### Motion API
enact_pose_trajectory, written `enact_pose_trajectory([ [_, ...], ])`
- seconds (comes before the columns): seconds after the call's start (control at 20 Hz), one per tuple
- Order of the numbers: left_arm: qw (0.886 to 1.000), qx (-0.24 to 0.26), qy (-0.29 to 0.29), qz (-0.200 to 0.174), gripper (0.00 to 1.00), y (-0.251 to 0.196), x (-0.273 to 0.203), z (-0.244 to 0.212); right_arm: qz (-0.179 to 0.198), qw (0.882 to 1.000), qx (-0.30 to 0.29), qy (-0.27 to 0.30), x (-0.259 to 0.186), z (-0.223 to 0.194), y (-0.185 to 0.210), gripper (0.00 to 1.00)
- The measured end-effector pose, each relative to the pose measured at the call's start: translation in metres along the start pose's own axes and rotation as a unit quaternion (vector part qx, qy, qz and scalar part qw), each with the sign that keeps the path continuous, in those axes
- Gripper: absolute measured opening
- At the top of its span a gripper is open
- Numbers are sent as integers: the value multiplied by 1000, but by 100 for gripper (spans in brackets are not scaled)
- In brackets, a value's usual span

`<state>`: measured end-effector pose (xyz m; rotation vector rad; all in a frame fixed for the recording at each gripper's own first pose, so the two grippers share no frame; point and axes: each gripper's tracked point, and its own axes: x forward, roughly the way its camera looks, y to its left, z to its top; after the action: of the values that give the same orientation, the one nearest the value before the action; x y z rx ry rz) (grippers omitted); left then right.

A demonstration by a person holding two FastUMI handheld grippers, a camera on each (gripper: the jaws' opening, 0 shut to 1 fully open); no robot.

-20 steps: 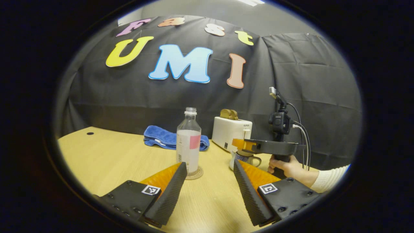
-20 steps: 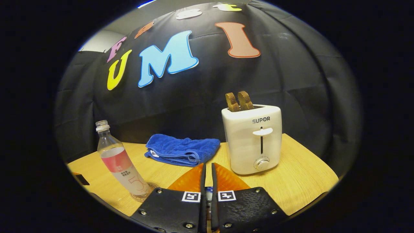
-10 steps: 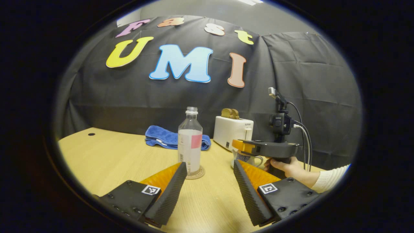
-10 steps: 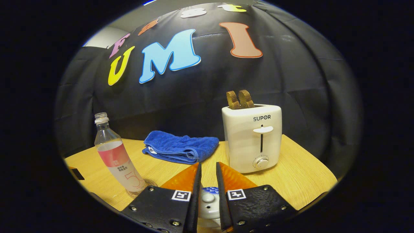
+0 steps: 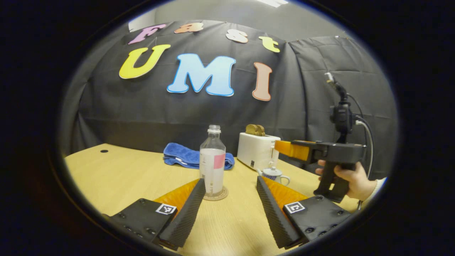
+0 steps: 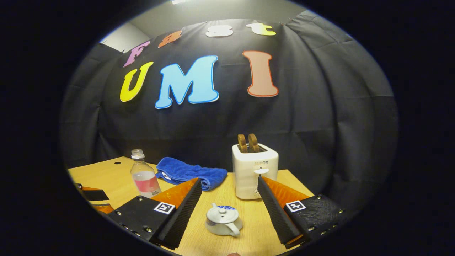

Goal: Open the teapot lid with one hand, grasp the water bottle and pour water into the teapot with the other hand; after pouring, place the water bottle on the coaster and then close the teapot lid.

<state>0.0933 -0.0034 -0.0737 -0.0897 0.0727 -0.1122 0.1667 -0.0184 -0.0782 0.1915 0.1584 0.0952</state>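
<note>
Your right gripper (image 6: 227, 209) hangs above the table (image 6: 249, 234) with its jaws spread wide and nothing between them, the teapot (image 6: 223, 224) sitting well below and between its fingers, lid (image 6: 223, 212) on. A second ago those jaws were nearly closed low over the lid; half a second ago they had parted a little around its knob; now they are fully apart and the gripper has lifted and drawn back, as the left gripper view confirms, where your right gripper and the hand (image 5: 350, 177) holding it stand higher than the teapot (image 5: 274, 175) and off to its side. Your left gripper (image 5: 231, 202) has barely moved: its jaws stand wide open, holding nothing, pointed at the water bottle (image 5: 212, 161), which stands upright on the coaster (image 5: 215, 194) near the blue towel (image 5: 192, 158) and the toaster (image 5: 257, 151). Read together, the change suggests the lid has just been set back and released, with the bottle already resting on its coaster. If so, the pouring sequence looks finished or all but finished; whether water is in the pot cannot be told from here. You have little left beyond clearing both grippers away.
</note>
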Motion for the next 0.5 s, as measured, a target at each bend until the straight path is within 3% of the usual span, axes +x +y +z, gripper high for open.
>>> enact_pose_trajectory([
  [0.2, 1000, 5, -7, -3, 100, -9, -15, 11, -8, 1000, -5, -20, -44, 20, 1, 98],
  [0.5, 1000, 13, -14, -3, 100, -21, -31, 13, -15, 1000, -3, -21, -99, 4, 11, 98],
])
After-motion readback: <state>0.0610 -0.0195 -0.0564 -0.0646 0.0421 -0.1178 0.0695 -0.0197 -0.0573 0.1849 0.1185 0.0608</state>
